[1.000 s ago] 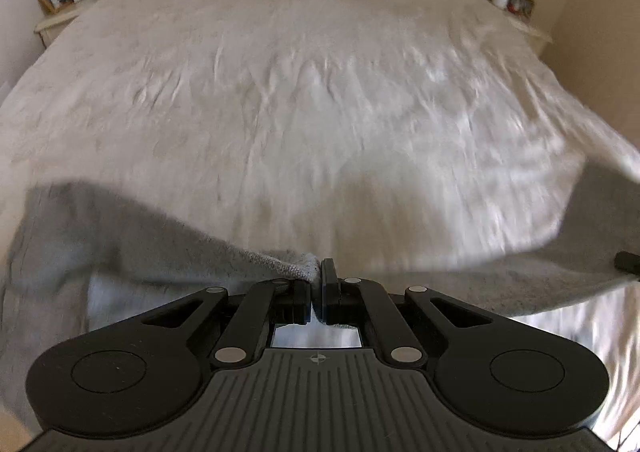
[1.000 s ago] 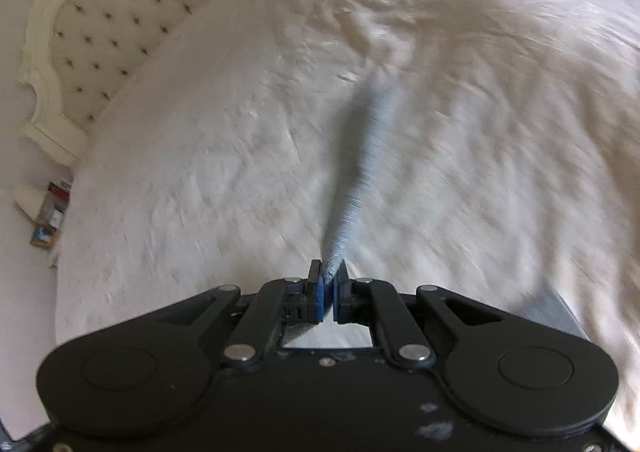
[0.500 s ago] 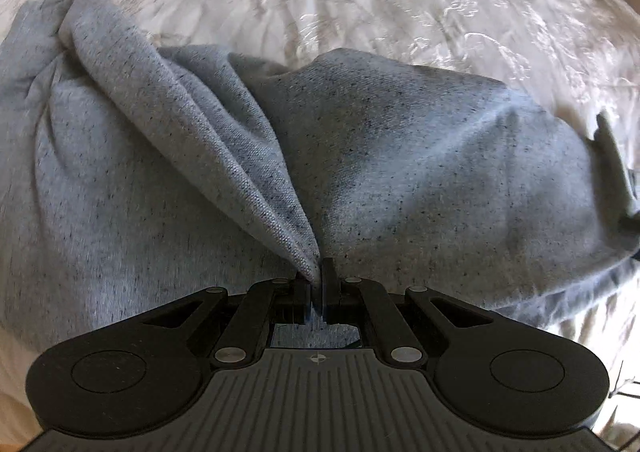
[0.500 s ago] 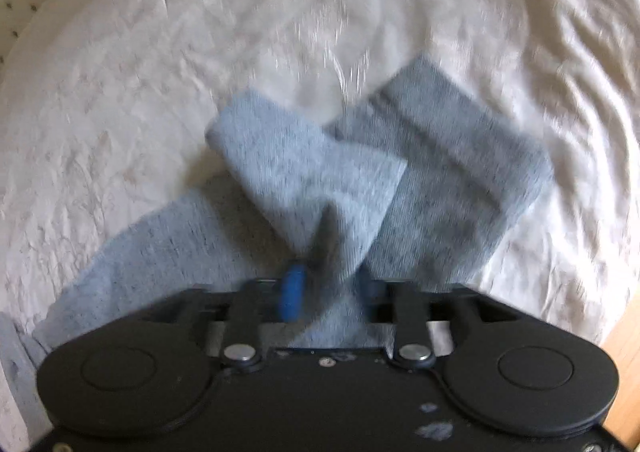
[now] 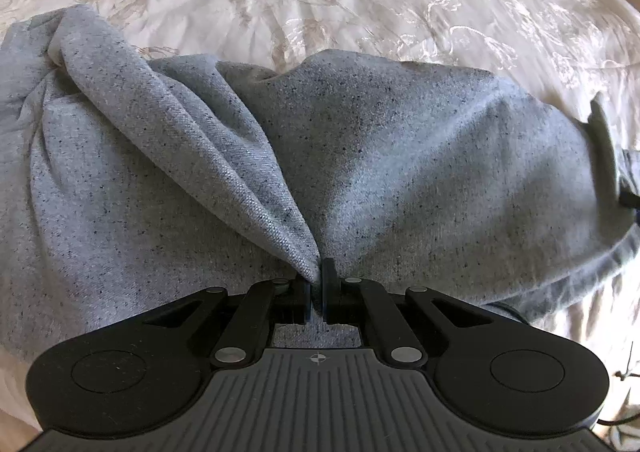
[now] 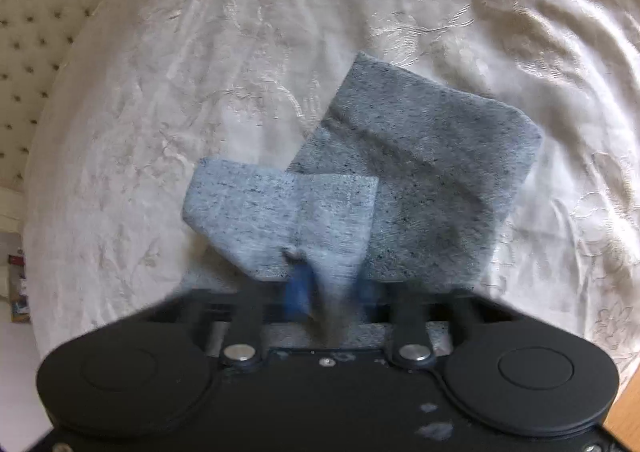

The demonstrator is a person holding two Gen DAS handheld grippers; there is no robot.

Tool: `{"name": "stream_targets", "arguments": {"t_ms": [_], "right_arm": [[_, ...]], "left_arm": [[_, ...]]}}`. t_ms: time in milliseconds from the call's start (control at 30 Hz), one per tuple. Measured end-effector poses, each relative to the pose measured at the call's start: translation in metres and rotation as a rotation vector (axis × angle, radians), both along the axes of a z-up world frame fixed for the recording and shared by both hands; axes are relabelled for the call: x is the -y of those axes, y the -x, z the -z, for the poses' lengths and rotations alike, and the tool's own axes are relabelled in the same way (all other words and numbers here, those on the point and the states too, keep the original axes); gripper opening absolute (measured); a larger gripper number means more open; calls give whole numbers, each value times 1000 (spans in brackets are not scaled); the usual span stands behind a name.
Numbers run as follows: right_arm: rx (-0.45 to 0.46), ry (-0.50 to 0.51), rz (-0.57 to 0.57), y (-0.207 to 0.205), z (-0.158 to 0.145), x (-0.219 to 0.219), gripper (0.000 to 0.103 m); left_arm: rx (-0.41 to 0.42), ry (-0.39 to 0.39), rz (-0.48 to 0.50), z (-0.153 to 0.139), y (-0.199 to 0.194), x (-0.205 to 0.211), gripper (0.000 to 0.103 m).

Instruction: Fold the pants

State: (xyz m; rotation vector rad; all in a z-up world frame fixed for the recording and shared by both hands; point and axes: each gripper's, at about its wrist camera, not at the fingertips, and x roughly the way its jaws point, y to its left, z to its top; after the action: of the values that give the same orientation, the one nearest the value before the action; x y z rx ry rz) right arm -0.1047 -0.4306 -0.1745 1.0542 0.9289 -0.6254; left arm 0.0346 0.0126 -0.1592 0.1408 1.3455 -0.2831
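Pants pinched in left jaws, draped between right jaws.

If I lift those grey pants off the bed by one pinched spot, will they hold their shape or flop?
Probably flop: the grey pants already drape in soft ridges from where the left hand-held gripper pinches them. The leg ends lie crossed and limp on the bedspread, so they would likely dangle. The knit looks thick, so likely not slippery.
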Motion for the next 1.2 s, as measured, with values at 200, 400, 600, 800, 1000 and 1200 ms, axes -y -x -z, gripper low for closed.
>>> {"name": "stream_targets", "arguments": {"t_ms": [200,400,600,800,1000,1200], "right_arm": [[61,312,-172,3,-82,-21,7],[-150,317,-214,20,-38,-16,7],[-137,311,-235,21,-36,-12,7],[21,535,-247,34,-94,-7,7],[-222,299,-259,30,-20,23,7],[-185,285,-254,41,-23,29,8]], "left_arm": [[157,8,-7,-47,26,5,5],[73,-51,10,-22,45,19,5],[91,-79,0,-23,52,25,5],[211,9,-9,-54,59,34,5],[55,-99,-33,-4,53,46,5],[43,-115,-36,-1,50,50,10]]}}
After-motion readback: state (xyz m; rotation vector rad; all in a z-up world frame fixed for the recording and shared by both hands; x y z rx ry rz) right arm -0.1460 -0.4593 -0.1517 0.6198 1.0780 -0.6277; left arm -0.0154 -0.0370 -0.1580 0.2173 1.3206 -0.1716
